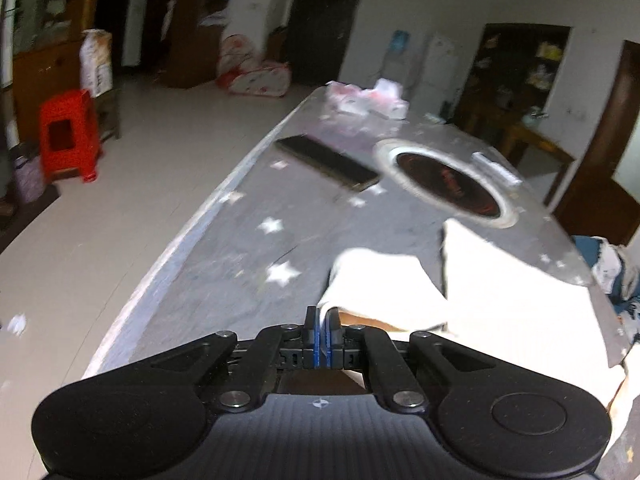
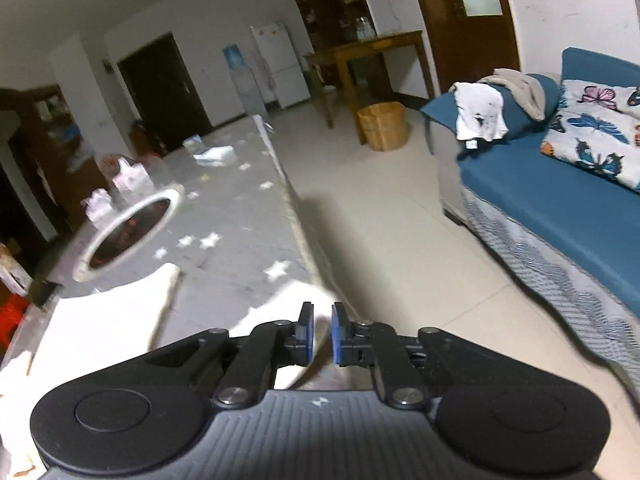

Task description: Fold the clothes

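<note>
Low centre of the left view: left gripper (image 1: pixel 322 322) pinched onto a fold of white cloth (image 1: pixel 384 288), pads pressed together on the edge. Low centre of the right view: right gripper (image 2: pixel 322 334) parted, a gap between the pads, white cloth (image 2: pixel 280 308) beneath and behind them; whether any is caught, cannot tell.

Outward: cloth spread over the near end of the grey worktop (image 1: pixel 224 248), partly doubled, one flap lying right of centre. Whether mid-fold or being smoothed afterwards, cannot tell.

Judged good practice for the held edge: keep the pinch firm, lift just clear of the worktop, carry it level, lay corner to corner.

Counted: two grippers, one white cloth, one round inset (image 1: pixel 450 182), one dark slab (image 1: pixel 328 162), one red stool (image 1: pixel 70 134) at middle left.
</note>
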### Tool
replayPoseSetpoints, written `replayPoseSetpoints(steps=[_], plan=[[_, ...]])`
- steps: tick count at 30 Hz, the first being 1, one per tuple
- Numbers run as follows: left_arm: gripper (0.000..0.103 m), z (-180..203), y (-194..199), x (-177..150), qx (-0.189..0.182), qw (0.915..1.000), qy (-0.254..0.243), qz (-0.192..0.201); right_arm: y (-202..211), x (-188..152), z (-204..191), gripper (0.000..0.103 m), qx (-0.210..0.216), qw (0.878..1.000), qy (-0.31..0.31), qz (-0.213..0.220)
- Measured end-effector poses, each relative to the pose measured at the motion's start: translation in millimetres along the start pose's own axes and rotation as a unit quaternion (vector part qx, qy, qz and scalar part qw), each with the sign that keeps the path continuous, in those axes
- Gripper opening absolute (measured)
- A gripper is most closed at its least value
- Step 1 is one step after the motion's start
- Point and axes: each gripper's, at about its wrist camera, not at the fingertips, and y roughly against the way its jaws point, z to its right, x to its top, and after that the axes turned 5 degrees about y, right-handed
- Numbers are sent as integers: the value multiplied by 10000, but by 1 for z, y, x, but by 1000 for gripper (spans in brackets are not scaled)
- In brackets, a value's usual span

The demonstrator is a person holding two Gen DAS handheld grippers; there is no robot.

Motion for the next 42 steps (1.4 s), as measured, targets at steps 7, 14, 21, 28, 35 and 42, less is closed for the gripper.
replayPoseSetpoints(steps=[7,14,21,28,35,42], plan=[[19,15,32,-17,-13,9983,-580,85,28,-1,-28,24,310,9963,802,91],[22,64,57,-53,-1250,9803,-1516,-227,42,-15,-103,26,1829,9647,1868,-306],[33,99,45,-85,-1836,9569,-2160,-621,26,-39,-183,26,2777,9152,2791,-857],[16,112,31,-102,-2142,9395,-2422,-1132,16,-71,-209,26,2656,8867,3477,-1493],[13,117,34,-112,-2670,9165,-2461,-1677,34,-83,-182,28,2473,8713,3713,-2042],[14,124,44,-97,-2886,9069,-2640,-1567,54,-63,-167,31,2476,8731,3695,-1996]])
